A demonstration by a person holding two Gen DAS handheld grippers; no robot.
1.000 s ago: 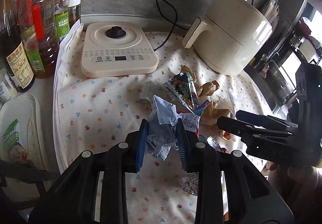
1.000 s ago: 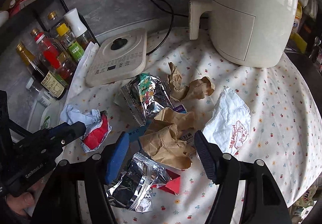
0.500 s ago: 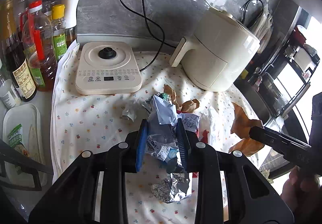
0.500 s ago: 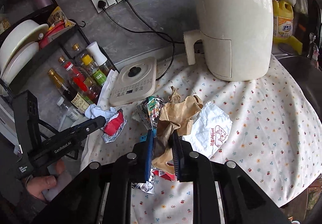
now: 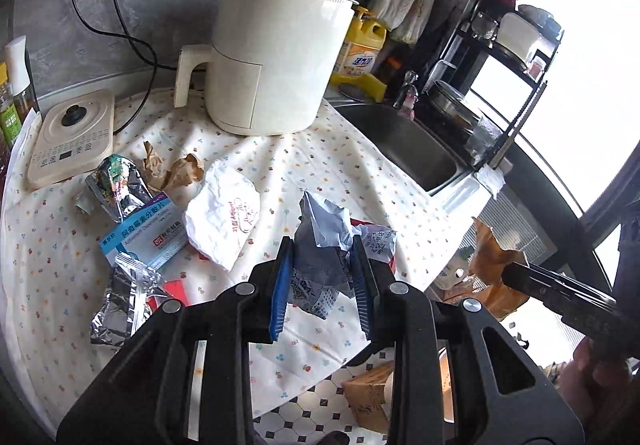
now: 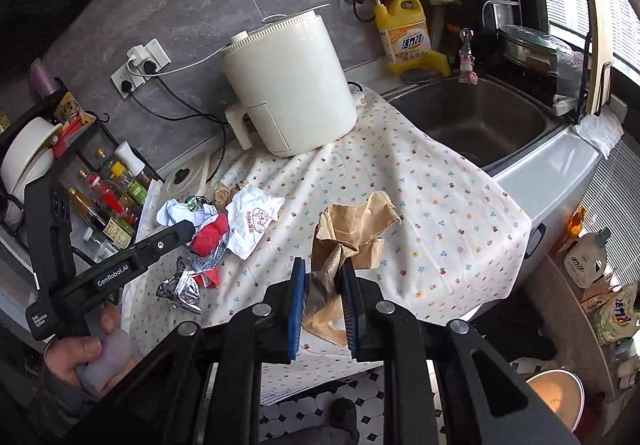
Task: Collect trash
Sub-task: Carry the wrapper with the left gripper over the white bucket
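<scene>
My left gripper (image 5: 322, 245) is shut on a crumpled wad of blue-white paper (image 5: 320, 229) with a red scrap, held above the flowered tablecloth (image 5: 312, 165). In the right wrist view the same wad (image 6: 180, 211) hangs at the left gripper's tip. My right gripper (image 6: 323, 265) is shut on a brown paper bag (image 6: 356, 225), lifted over the cloth's front edge. That bag (image 5: 492, 257) also shows at the right of the left wrist view. On the cloth lie a white wrapper (image 5: 224, 217), foil packets (image 5: 116, 185), a blue medicine box (image 5: 148, 233) and crumpled brown paper (image 5: 180, 173).
A cream air fryer (image 5: 272, 61) stands at the back, a flat cream cooker (image 5: 68, 141) to its left, bottles (image 6: 108, 201) beyond. The steel sink (image 6: 480, 117) lies right of the cloth, with a yellow detergent bottle (image 6: 404, 33) behind. Tiled floor and a round bin (image 6: 554, 401) sit below.
The right gripper closed on the brown paper bag and lifted it off the pile. Both grippers rose and swung right, toward the table's sink end. The left kept its wad.
</scene>
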